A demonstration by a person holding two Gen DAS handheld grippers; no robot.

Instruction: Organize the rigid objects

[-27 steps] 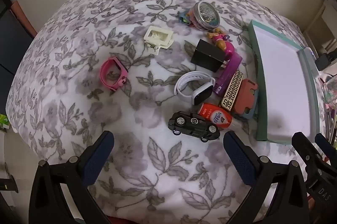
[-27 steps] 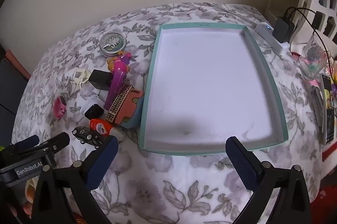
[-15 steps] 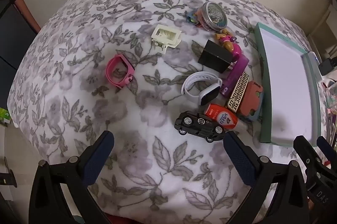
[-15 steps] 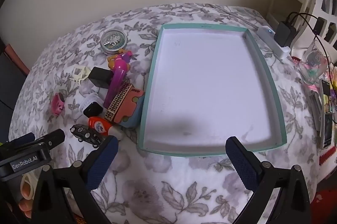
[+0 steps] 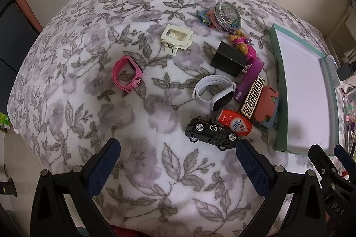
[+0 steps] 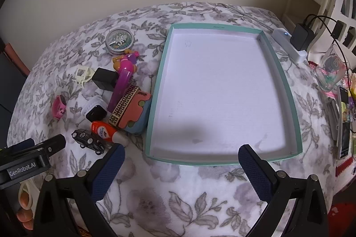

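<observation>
Small rigid items lie scattered on a floral blanket: a black toy car (image 5: 211, 136), an orange glue bottle (image 5: 234, 123), a white smartwatch (image 5: 214, 92), a pink band (image 5: 125, 74), a cream clip (image 5: 176, 39), a black cube (image 5: 229, 58), a purple dispenser (image 5: 250, 76) and a round tin (image 5: 227, 16). To their right sits a teal tray (image 6: 296, 119) with a bare white floor. My left gripper (image 5: 178, 166) hovers open over the blanket, near the car. My right gripper (image 6: 181, 166) is open above the tray's near rim (image 6: 195, 162).
A patterned case on an orange-and-blue block (image 6: 131, 110) lies against the tray's left wall. A white power strip with a plug (image 6: 289, 43), a glass (image 6: 329, 70) and a phone (image 6: 343, 123) crowd the right side. A wall stands behind the bed.
The left gripper's view has drifted left and pulled back, so the objects sit further right and higher. The right view has barely shifted. Both grippers stay open.
</observation>
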